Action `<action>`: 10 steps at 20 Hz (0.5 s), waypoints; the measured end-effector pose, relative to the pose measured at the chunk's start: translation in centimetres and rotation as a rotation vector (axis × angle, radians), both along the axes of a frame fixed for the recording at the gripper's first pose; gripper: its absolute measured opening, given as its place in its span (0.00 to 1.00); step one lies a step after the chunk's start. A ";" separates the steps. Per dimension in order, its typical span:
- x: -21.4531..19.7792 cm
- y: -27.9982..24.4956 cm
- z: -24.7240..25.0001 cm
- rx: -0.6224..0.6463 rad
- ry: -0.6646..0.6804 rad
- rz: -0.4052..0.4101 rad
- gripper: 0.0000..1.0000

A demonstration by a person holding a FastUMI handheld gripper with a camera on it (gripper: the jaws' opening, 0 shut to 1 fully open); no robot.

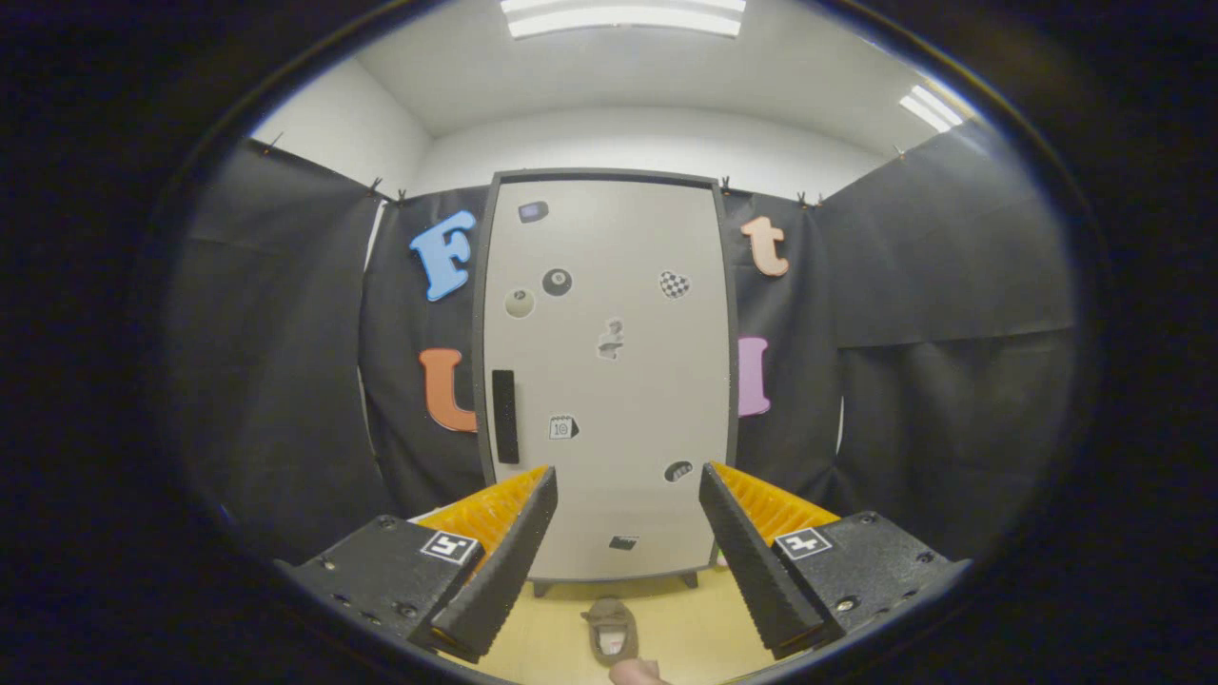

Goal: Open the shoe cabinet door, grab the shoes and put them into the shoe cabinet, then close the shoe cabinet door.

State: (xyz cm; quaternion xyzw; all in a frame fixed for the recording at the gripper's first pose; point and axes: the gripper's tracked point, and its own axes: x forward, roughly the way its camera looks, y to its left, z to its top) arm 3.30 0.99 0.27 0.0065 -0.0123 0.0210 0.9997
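Cabinet [609,381] first: I see the shoe cabinet standing upright at the centre of the frame, beyond the jaws, its pale door [618,285] shut inside a dark frame. It backs onto the black cloth wall [913,314], which runs across both sides of the frame, with white room wall and ceiling lights above it at the top. A dark vertical handle [504,416] sits on the door's left edge, about mid-height, just above the left fingertip. Several small stickers [674,283] are scattered over the door; I cannot make out what they show. The cabinet rests on short feet [689,577] on a light wooden floor [685,618] at the bottom of the frame.

I have the gripper [628,495] in the lower centre of the frame, jaws wide and holding nothing, with the cabinet's lower door showing between them. Each finger carries 1 small square marker [449,546] near its base.

1 shoe [611,628] lies on the floor at bottom centre, between the fingers and just in front of the cabinet's base, not touching it. It looks brownish with a dark opening. Just below it, at the very bottom, a small pinkish rounded thing [636,673] shows; I cannot tell what it is.
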 end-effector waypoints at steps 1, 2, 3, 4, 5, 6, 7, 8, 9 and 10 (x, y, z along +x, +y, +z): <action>0.7 0.2 0.0 -0.009 0.003 0.001 0.99; 1.5 0.4 0.1 -0.017 0.006 -0.009 0.98; 2.4 0.5 0.2 -0.027 0.008 -0.030 0.98; 3.3 0.8 0.2 -0.044 0.009 -0.048 0.98; 4.2 1.6 0.4 -0.057 0.006 -0.051 0.98; 5.0 2.9 0.7 -0.069 -0.010 -0.031 0.98; 5.9 4.1 1.0 -0.067 -0.025 -0.013 0.98; 6.7 5.2 1.4 -0.052 -0.036 0.002 0.98; 7.4 6.2 1.5 -0.036 -0.038 0.019 0.98; 8.1 7.3 1.7 -0.017 -0.036 0.036 0.99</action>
